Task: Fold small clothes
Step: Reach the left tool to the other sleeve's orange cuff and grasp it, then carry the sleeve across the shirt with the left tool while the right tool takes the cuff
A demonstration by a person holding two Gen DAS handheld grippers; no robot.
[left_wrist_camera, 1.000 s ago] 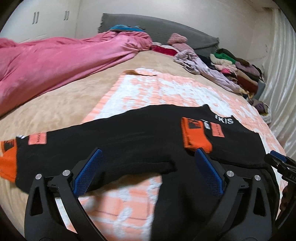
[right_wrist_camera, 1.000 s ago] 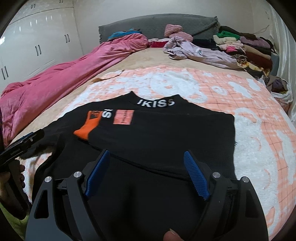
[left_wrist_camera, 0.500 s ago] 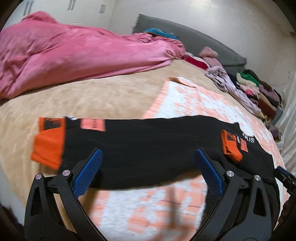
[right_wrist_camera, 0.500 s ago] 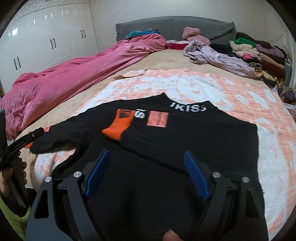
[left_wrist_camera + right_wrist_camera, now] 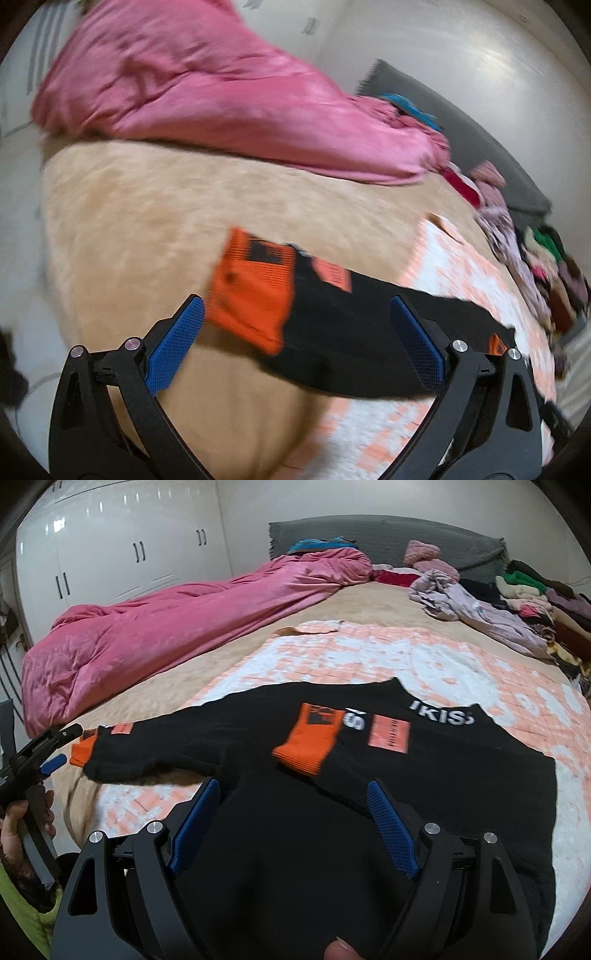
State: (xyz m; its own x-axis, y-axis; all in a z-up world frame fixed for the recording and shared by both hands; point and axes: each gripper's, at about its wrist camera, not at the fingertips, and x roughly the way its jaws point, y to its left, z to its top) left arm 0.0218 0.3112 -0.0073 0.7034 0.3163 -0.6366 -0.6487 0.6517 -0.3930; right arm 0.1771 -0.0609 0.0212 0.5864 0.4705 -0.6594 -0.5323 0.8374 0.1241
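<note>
A black sweater (image 5: 424,775) with white collar lettering lies flat on an orange-and-white blanket (image 5: 369,653). One sleeve is folded across the chest, its orange cuff (image 5: 308,740) near the collar. The other sleeve (image 5: 369,332) stretches out to the left, ending in an orange cuff (image 5: 251,295). My left gripper (image 5: 295,332) hovers open just short of that cuff, nothing between its blue pads. In the right wrist view the left gripper (image 5: 55,753) shows at the left edge beside the cuff. My right gripper (image 5: 291,816) is open above the sweater's lower body.
A pink duvet (image 5: 166,627) is bunched along the bed's left side. Piled clothes (image 5: 517,602) lie at the far right by a grey headboard (image 5: 388,535). White wardrobes (image 5: 129,554) stand at the left. The tan bedspread (image 5: 147,214) drops off at the left edge.
My left gripper has swung left along the outstretched sleeve to its orange cuff and rolled. My right gripper has drifted left over the sweater. Both stayed open.
</note>
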